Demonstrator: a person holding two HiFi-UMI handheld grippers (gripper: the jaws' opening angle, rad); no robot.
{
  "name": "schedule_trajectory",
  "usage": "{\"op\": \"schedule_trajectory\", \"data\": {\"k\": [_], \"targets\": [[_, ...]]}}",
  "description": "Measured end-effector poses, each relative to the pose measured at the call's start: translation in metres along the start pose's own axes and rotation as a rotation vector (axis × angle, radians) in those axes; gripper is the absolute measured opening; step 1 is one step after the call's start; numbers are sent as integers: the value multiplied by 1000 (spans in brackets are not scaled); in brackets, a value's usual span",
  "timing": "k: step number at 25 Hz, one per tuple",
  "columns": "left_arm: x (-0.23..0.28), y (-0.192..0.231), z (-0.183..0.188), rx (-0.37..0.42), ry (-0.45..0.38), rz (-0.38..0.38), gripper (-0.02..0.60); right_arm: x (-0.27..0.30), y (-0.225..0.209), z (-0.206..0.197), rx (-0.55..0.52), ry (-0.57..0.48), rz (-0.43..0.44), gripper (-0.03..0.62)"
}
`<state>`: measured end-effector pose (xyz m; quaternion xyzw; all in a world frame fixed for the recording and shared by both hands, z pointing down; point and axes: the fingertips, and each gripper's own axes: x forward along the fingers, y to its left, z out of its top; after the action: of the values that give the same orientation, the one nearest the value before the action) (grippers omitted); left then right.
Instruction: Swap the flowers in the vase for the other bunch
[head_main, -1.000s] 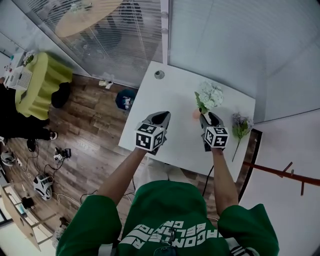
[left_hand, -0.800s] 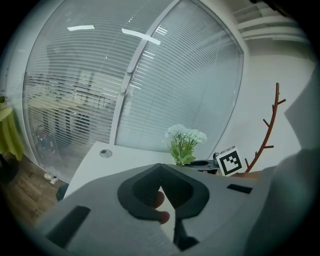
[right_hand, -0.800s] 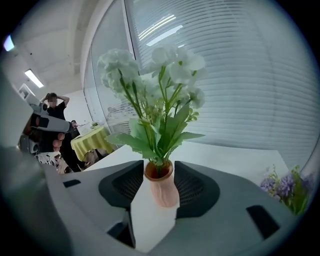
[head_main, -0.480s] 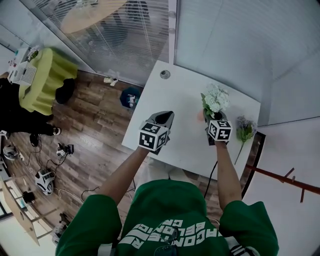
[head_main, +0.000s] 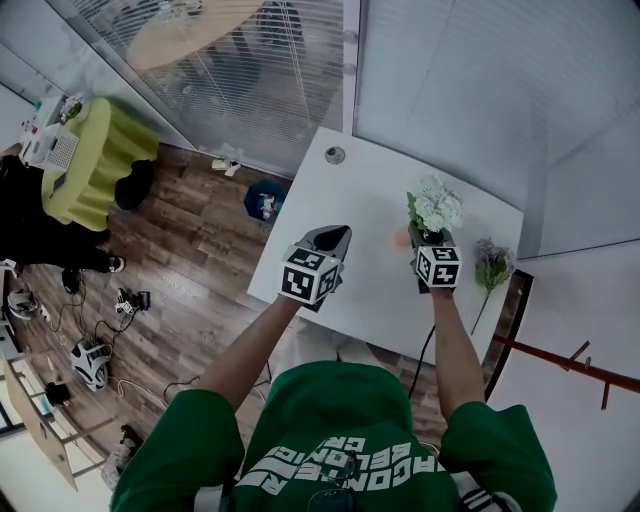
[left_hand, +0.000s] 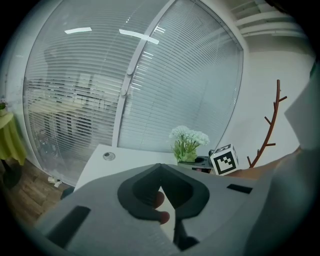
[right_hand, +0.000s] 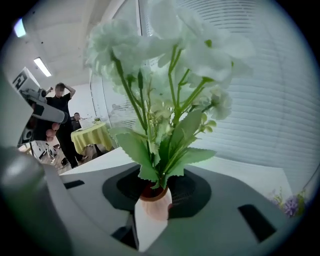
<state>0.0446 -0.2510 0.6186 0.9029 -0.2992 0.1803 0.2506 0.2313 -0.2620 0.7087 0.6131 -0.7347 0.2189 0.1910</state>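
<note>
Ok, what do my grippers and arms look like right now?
Both the left gripper and right gripper are grey with black pads, each carrying a white cube with black square markers. A dark cable hangs below the right forearm. Short green sleeves.

White bench (head_main: 350, 200) set in a corner, with a round cable grommet (head_main: 335, 155) near its far edge. Behind it, a glass partition with lowered slatted blinds (head_main: 240, 80). Plain white wall (head_main: 580, 320) to the right. Floor (head_main: 190, 260) of dark wood planks, cables and small gear (head_main: 110, 310) scattered. Round table under yellow-green cloth (head_main: 95, 160) beyond. Reddish branch-shaped stand (left_hand: 270, 125) against the wall. Ceiling strip lights (right_hand: 42, 66) on.
</note>
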Motion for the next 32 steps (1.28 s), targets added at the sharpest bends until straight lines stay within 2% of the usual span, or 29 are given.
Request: {"op": "schedule_trajectory", "data": {"k": [7,14,24,32], "targets": [[-6,-2,1,-5,-10,1,5,-8,1,1,-65,-22,-52,77],[-12,-13,4,-19,-29,-9,5,-23,2,15,-88,-60,-64,72],[-22,-30,24,-54,-85,-26,5,-65,13,82,-97,-209,-47,71],[-30,-54,44,-38,-130,-49,5,-120,20,143,-88,-338,-22,71]]}}
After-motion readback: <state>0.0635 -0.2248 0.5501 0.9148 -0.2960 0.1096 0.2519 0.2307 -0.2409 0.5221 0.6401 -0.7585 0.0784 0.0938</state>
